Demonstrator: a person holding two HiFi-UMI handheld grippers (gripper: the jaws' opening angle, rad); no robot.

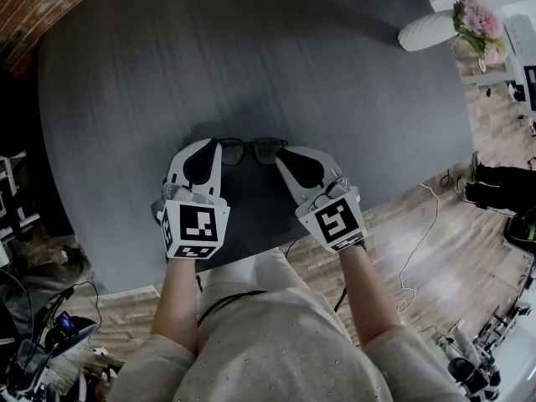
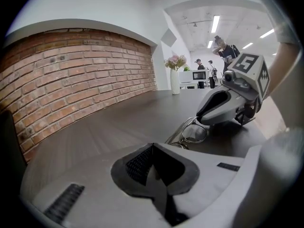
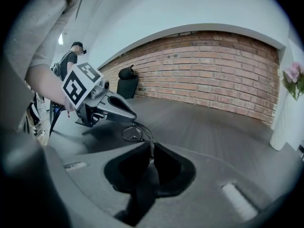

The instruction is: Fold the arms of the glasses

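Both grippers pitch downward: right gripper clamps the glasses at 3 o'clock; left gripper, jaws together, sits at 9 o'clock.

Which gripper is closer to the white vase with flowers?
Right. The right gripper holds the end of the glasses toward the vase; the left gripper is at the other end.

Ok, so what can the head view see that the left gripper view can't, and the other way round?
Only the head view shows the wooden floor, a white cable on it, and the marker cube on the left gripper. Only the left gripper view shows ceiling lights and other people standing in the far room. Both show the glasses, the dark table, the right gripper, the brick wall and the vase of flowers.
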